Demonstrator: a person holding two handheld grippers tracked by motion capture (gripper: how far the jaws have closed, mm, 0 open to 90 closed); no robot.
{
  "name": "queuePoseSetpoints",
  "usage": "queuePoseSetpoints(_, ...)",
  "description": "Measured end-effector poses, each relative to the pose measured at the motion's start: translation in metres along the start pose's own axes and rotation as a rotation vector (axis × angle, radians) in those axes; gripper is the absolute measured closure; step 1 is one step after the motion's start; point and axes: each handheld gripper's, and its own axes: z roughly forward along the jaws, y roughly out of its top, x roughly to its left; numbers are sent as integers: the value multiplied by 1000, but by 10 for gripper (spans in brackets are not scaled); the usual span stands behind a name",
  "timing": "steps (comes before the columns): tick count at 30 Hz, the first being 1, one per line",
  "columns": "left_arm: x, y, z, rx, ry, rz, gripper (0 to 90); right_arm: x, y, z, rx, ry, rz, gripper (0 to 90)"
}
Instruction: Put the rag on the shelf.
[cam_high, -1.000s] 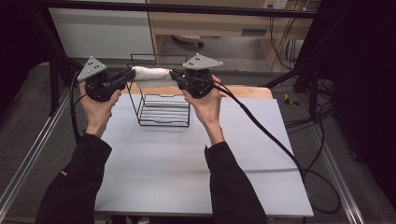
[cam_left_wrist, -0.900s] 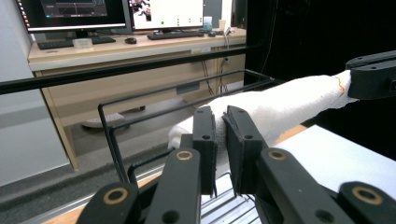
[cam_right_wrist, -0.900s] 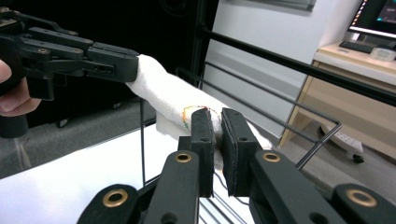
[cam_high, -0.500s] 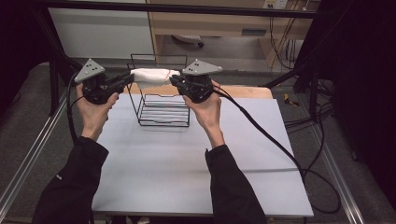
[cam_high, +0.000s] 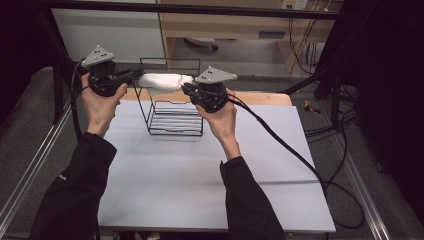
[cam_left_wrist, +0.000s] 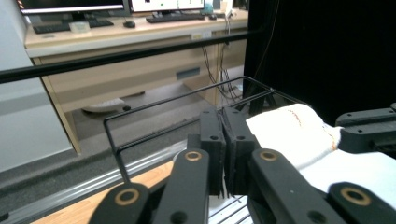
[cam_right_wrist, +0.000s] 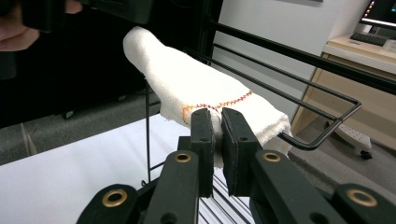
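Your right gripper (cam_right_wrist: 215, 135) pinched the soft, light towel (cam_right_wrist: 196, 88) at its stitched hem; your left gripper (cam_left_wrist: 224, 140), just closing, nipped its nine-o'clock end above the rack (cam_high: 172, 117).

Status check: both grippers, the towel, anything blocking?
Left gripper shut beside towel's end, right gripper shut on rolled white towel, over black wire rack. Nothing blocking.

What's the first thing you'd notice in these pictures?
A white rolled towel held up over the top of a black wire rack at the far side of the white table. The left hand-held gripper and the right hand-held gripper each pinch one end.
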Motion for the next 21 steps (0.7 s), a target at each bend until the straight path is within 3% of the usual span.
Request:
queuePoseSetpoints(9,-3,-18,2,58,-42,12,899,-1,-4,0,4,4,1,836)
queuePoseSetpoints(21,-5,-36,8,86,-42,22,899,0,-6,1,14,10,1,798)
